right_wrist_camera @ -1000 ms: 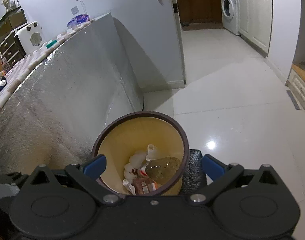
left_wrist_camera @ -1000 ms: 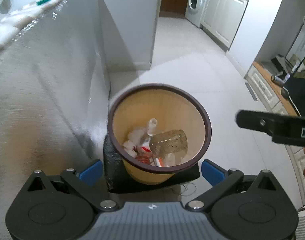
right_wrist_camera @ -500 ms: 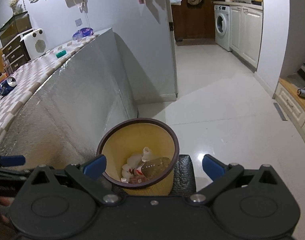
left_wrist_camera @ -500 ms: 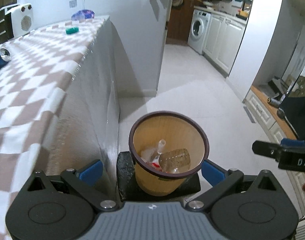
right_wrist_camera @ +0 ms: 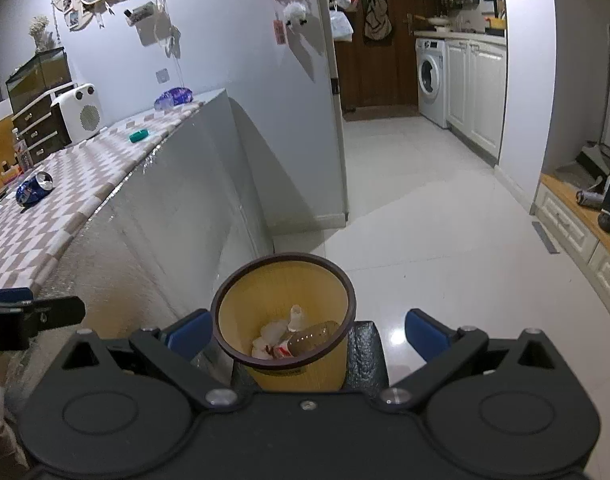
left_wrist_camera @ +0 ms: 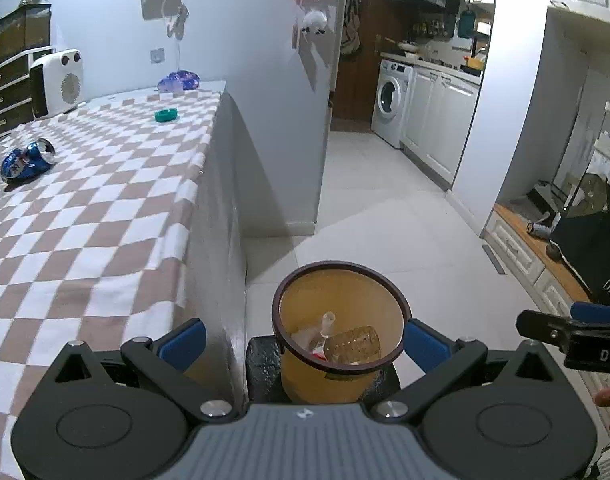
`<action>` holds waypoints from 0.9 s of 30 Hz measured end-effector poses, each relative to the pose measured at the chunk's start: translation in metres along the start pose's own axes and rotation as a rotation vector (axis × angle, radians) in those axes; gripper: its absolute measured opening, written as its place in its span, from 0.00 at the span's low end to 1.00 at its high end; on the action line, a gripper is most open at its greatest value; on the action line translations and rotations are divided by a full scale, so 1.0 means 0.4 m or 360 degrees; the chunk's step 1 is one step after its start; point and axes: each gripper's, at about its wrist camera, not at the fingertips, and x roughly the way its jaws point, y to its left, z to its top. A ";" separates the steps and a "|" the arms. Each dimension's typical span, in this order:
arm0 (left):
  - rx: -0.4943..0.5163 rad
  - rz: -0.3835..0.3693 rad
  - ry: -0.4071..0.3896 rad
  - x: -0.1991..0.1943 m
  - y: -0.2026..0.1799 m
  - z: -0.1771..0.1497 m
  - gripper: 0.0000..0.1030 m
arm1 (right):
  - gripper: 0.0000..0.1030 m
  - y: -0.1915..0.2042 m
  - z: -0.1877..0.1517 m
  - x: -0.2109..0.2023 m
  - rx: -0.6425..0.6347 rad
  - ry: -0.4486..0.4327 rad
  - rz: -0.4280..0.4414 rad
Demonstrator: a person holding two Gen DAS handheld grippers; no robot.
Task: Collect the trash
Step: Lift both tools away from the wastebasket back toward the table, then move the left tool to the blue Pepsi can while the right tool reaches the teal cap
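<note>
Both grippers (left_wrist_camera: 303, 340) (right_wrist_camera: 307, 330) hang open, empty, over the bin (left_wrist_camera: 341, 280); a crushed can (left_wrist_camera: 27, 160) on the table (left_wrist_camera: 105, 200) looks light, slippery, best pinched mid-body.

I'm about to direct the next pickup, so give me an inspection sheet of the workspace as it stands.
Surface: table with a checkered cloth, silver sheet hanging down its side.
Job's things: yellow bin on the floor beside the table, holding a plastic bottle and crumpled wrappers; crushed blue can lying on the table.
Clutter: green dish, purple bag, white heater at the table's far end.
Grippers: left tool open, holding nothing; right tool open, holding nothing; both above the bin.
Cables: nothing seen.
Surroundings: white tiled floor, washing machine, white cabinets.
</note>
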 end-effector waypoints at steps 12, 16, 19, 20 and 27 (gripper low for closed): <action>-0.0059 0.0070 -0.0142 -0.108 0.112 0.016 1.00 | 1.00 0.088 0.027 -0.068 -0.0026 -0.0094 0.0052; -0.0098 0.0146 -0.0200 -0.143 0.185 0.028 1.00 | 1.00 0.144 0.046 -0.063 -0.0047 -0.0123 0.0102; -0.0131 0.0192 -0.0225 -0.161 0.244 0.037 1.00 | 1.00 0.190 0.058 -0.053 -0.0058 -0.0130 0.0147; -0.0136 0.0210 -0.0233 -0.165 0.262 0.040 1.00 | 1.00 0.212 0.065 -0.046 -0.0068 -0.0131 0.0166; -0.0201 0.0363 -0.0299 -0.184 0.416 0.100 1.00 | 1.00 0.349 0.107 0.001 -0.0146 -0.0137 0.0283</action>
